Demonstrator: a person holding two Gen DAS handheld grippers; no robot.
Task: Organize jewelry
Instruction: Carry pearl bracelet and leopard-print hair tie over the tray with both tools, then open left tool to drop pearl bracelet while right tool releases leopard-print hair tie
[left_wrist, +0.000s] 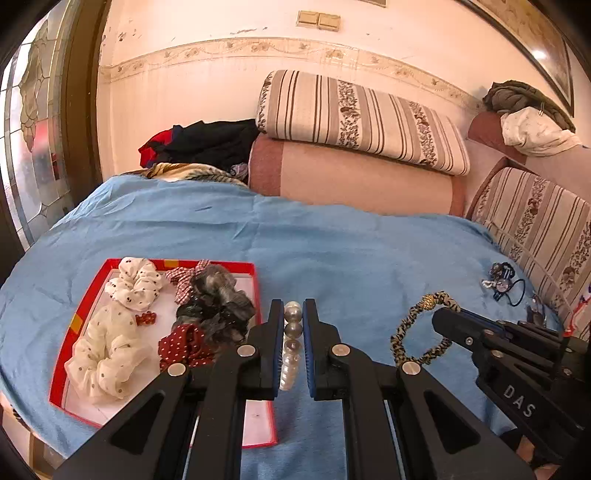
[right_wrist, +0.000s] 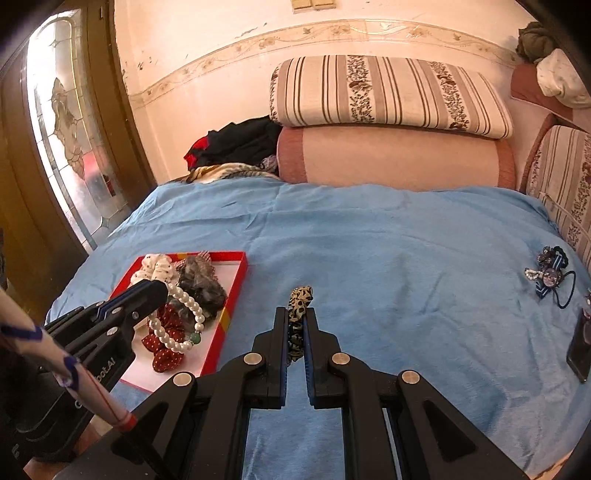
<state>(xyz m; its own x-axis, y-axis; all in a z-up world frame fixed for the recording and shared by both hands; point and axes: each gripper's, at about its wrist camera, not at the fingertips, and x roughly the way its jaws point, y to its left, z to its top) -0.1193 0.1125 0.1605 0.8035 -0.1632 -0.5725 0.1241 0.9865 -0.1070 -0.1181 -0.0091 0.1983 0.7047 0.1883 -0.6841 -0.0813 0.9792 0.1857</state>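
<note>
Pearl bracelet (left_wrist: 290, 347): smooth, slippery beads on a limp string, light; it is clamped in the left gripper (left_wrist: 291, 314), beside the red tray (left_wrist: 79, 314). Leopard-print scrunchie (right_wrist: 298, 317): soft, compressible, clamped in the right gripper (right_wrist: 295, 321) above the blue blanket (right_wrist: 388, 258). Only the right wrist view shows the bracelet's green bead (right_wrist: 195, 338) and hanging loop.

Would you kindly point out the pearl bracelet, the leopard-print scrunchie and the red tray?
pearl bracelet (right_wrist: 184, 302), right wrist view, on the hanging beads.
leopard-print scrunchie (left_wrist: 400, 338), left wrist view, on the loop's left side.
red tray (left_wrist: 83, 306), left wrist view, on its left rim.
</note>
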